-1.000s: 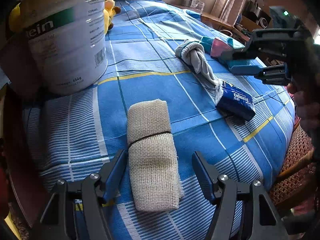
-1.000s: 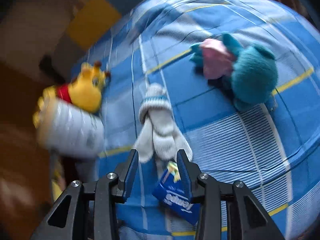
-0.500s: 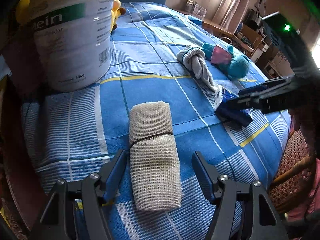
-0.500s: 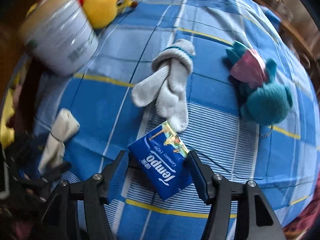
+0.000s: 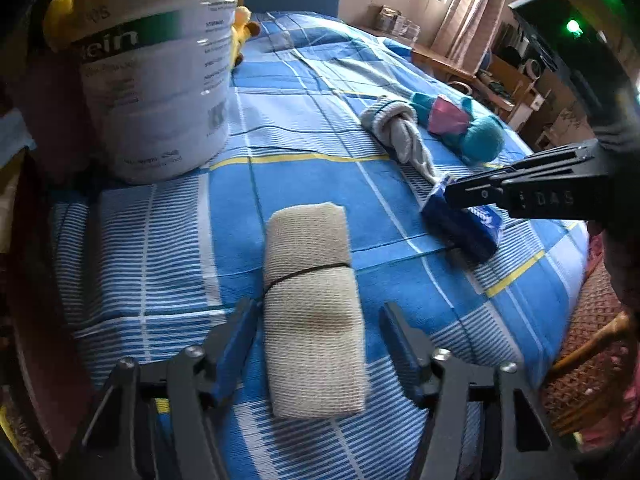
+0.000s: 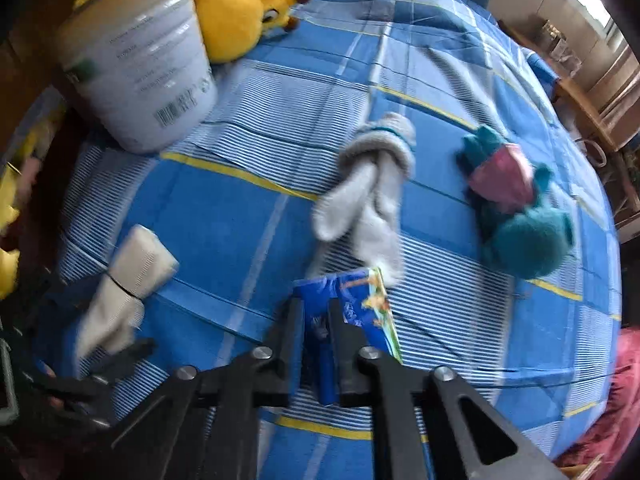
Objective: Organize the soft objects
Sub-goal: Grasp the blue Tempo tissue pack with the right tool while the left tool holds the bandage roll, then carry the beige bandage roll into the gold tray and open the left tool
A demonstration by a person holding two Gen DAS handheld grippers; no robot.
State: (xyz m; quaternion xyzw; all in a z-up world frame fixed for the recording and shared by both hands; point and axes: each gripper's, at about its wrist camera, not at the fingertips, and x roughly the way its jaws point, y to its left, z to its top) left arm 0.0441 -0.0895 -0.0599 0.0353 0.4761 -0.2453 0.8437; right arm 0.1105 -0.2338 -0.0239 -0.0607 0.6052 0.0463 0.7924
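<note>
A round table under a blue checked tablecloth (image 5: 304, 184) carries all the soft things. The left gripper (image 5: 314, 334) hangs low over the near edge with its jaws apart on either side of a beige rolled bandage (image 5: 312, 312) bound by a dark elastic band; the jaws have just been closing in, the left pad lies close against the roll's side and a gap shows at the right pad, so the roll lies between them without being pinched. The right gripper (image 6: 316, 316) points steeply down near the table's right edge and has just snapped its jaws together on a blue Tempo tissue pack (image 6: 352, 312), whose wrapper is squeezed into the narrow slot between the fingers while the rest of the pack sticks out to the right. Just beyond the pack lies a grey pair of socks (image 6: 372, 196) folded into a bundle, its toes touching the pack's far corner. Beside the socks, toward the far right edge, rests a teal plush toy (image 6: 520, 220) with a pink patch. At the left edge stands a large white powder tub (image 5: 152, 92), upright, and a yellow plush toy (image 6: 244, 16) lies just behind it.
</note>
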